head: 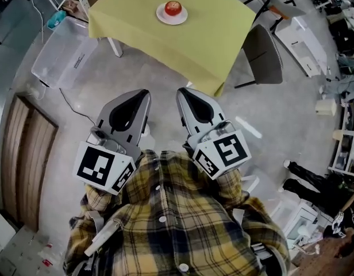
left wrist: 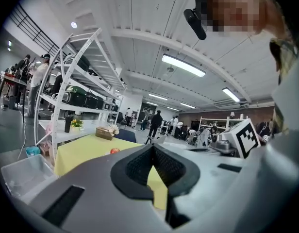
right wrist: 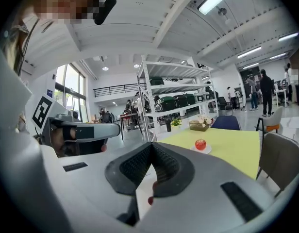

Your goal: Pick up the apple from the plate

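Apple (head: 173, 7): sits on the plate (head: 163, 17), on the yellow worktop (head: 223, 39); nothing touches it.
Left hand-held gripper (head: 144, 93): clenched, nothing between the jaws; well apart from the plate, on the person's side of it.
Right hand-held gripper (head: 182, 91): clenched, empty; just as far short of the plate.
Bearing: plate lies ahead of both tips. Right gripper view has the apple right of its jaw line, left gripper view has it left.
Nearer hand: right, marginally, by my judgement.
Axis: apple is round, so no side is favoured.
Next move: jaws must part before any approach to the plate.
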`<state>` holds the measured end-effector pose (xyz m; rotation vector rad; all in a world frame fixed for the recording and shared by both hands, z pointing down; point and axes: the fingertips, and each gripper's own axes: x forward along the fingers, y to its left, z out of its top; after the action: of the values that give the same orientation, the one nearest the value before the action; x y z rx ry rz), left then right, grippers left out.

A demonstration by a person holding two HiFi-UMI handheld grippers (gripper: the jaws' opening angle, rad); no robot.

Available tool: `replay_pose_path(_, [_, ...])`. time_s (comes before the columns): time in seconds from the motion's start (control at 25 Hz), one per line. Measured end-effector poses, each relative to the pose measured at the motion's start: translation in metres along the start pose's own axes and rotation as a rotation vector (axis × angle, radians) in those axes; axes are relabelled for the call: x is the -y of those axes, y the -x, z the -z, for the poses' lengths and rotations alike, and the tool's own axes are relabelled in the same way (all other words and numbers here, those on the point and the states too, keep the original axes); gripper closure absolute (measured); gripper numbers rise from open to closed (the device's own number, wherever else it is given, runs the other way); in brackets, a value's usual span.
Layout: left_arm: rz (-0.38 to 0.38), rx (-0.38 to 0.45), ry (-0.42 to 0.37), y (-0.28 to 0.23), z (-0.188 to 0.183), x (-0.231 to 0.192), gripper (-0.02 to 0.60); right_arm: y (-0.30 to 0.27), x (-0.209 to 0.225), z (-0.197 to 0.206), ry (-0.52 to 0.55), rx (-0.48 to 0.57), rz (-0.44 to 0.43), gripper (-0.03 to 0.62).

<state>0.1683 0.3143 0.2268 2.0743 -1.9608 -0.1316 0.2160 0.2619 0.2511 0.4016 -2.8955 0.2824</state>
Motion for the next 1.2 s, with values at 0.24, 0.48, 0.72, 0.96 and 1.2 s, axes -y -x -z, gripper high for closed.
replay_pose_path(0.24, [0.01,-0.025,-0.002,-0.004,-0.009,-0.041,0.575,-0.039,-0.002,0.004,-0.026,-0.028,0.017,0.599])
replay_pose_path(0.48, [0.023,-0.047,0.016,-0.027,-0.007,-0.065,0.575,-0.067,0.013,0.0,-0.03,-0.037,0.033,0.599])
replay_pose_path(0.72, [0.023,-0.03,0.012,-0.068,-0.019,-0.087,0.575,-0.099,0.048,-0.009,-0.021,-0.042,0.029,0.599])
replay_pose_path(0.96, [0.001,-0.01,0.0,-0.125,-0.04,-0.116,0.575,-0.144,0.094,-0.034,-0.011,-0.031,-0.001,0.599])
replay_pose_path(1.2, [-0.025,0.01,-0.012,-0.177,-0.065,-0.136,0.575,-0.179,0.138,-0.064,-0.008,-0.009,-0.036,0.599])
